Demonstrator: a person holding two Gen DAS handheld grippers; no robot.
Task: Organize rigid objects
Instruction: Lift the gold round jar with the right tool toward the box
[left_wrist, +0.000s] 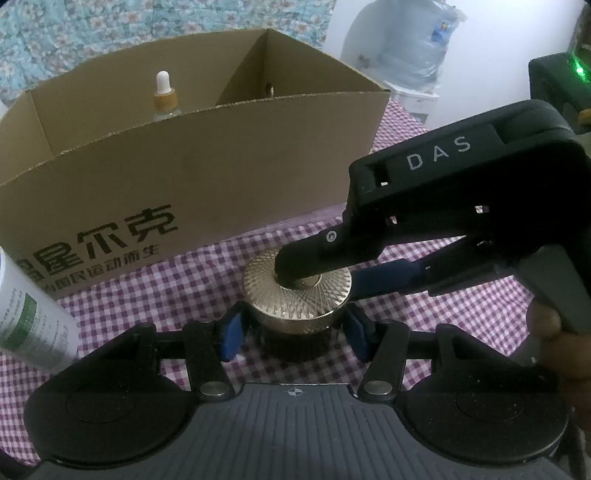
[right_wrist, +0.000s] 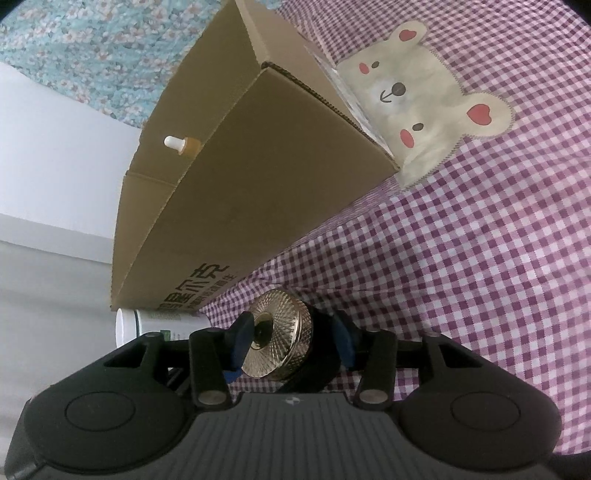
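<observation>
A small jar with a gold patterned lid (left_wrist: 295, 291) and dark body stands on the checked cloth in front of a cardboard box (left_wrist: 192, 166). My left gripper (left_wrist: 293, 328) has its blue pads on both sides of the jar's body, closed on it. My right gripper (right_wrist: 291, 339) comes in from the right, tilted on its side; one finger (left_wrist: 314, 251) rests on the lid's top knob, the other lies under the lid's rim. The lid (right_wrist: 277, 336) shows between its pads. A dropper bottle (left_wrist: 164, 98) stands inside the box.
A white bottle with a green label (left_wrist: 26, 317) stands at the left beside the box. The purple checked cloth (right_wrist: 480, 258) has a bear patch (right_wrist: 424, 107). A water jug (left_wrist: 421, 48) stands behind at the right.
</observation>
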